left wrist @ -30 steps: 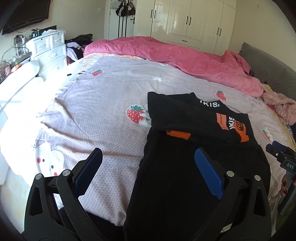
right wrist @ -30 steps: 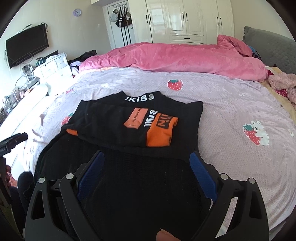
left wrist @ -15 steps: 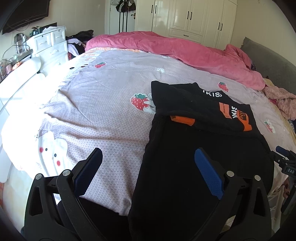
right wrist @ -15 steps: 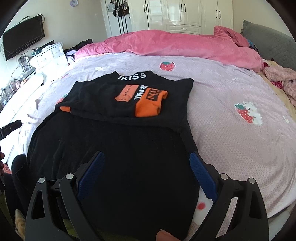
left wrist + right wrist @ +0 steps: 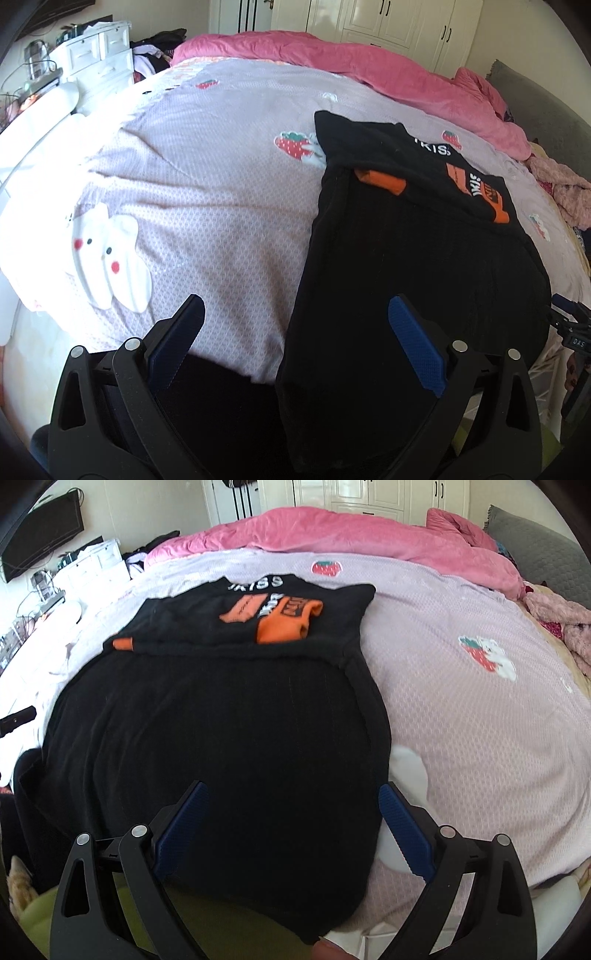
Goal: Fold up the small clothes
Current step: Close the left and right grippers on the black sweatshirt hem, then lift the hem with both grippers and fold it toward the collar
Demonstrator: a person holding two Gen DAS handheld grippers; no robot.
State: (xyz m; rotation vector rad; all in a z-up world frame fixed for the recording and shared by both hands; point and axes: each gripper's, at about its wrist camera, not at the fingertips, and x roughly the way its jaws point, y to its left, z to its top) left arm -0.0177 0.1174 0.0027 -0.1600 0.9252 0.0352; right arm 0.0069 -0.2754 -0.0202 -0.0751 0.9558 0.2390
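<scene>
A black top (image 5: 413, 280) (image 5: 229, 738) with orange patches and white lettering lies spread on the bed, its sleeves folded in across the upper part and its lower hem hanging over the near edge of the mattress. My left gripper (image 5: 295, 317) is open above the garment's left hem corner, with one finger over the bedsheet and the other over the cloth. My right gripper (image 5: 291, 805) is open over the lower right part of the hem, holding nothing. The right gripper's tip (image 5: 569, 325) shows at the right edge of the left wrist view.
The bed has a lilac sheet (image 5: 207, 177) (image 5: 480, 709) with strawberry and rabbit prints. A pink quilt (image 5: 369, 70) (image 5: 351, 535) is bunched at the far side. White drawers (image 5: 99, 51) stand at the left, wardrobes behind, a grey cushion (image 5: 535, 542) and pink clothes (image 5: 561, 624) at the right.
Both grippers have drawn back toward the near edge of the bed and lowered, so the hem now fills more of each view. Both stay open.
</scene>
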